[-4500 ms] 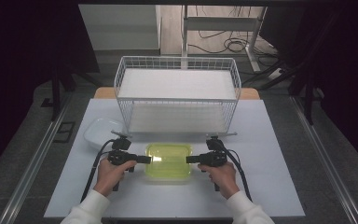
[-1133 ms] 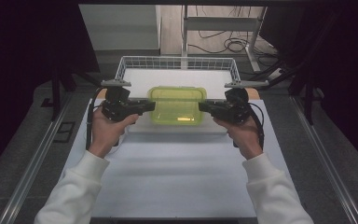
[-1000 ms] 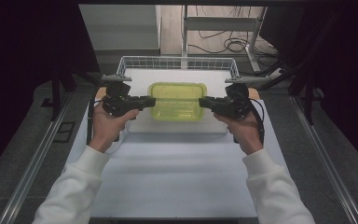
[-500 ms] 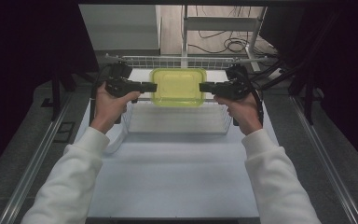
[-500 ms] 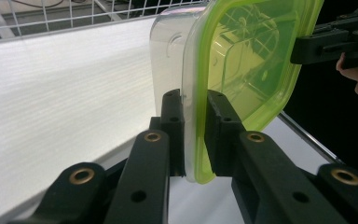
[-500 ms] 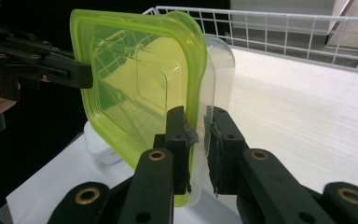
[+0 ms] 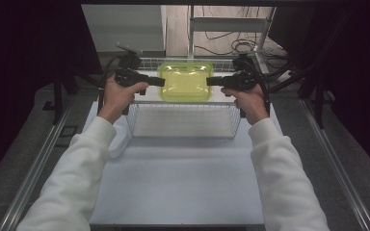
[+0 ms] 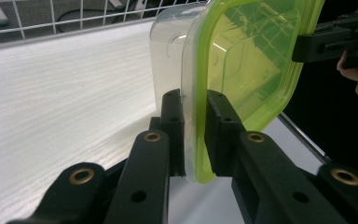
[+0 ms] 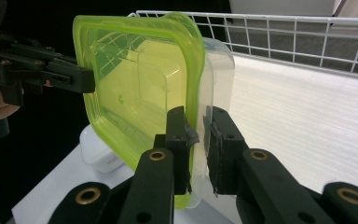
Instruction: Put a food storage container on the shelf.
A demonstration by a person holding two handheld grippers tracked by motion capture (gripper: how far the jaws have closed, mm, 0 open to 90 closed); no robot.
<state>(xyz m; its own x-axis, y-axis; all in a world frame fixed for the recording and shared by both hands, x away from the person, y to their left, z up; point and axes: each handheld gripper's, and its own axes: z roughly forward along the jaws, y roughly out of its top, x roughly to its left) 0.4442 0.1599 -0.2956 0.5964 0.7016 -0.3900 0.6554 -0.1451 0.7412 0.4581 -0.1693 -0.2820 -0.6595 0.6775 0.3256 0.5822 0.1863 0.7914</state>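
Hanging between the two tongs, the green-lidded clear container (image 7: pixel 185 82) is seen at the upper middle of the high view, above the far part of the white wire basket (image 7: pixel 183 126). Its left rim is clamped by the left tongs (image 7: pixel 161 82), its right rim by the right tongs (image 7: pixel 209 81), each pair of jaws closed on the lid edge. Compared with half a second earlier, the container has been carried slightly farther up the frame, over the desk (image 7: pixel 178 187).
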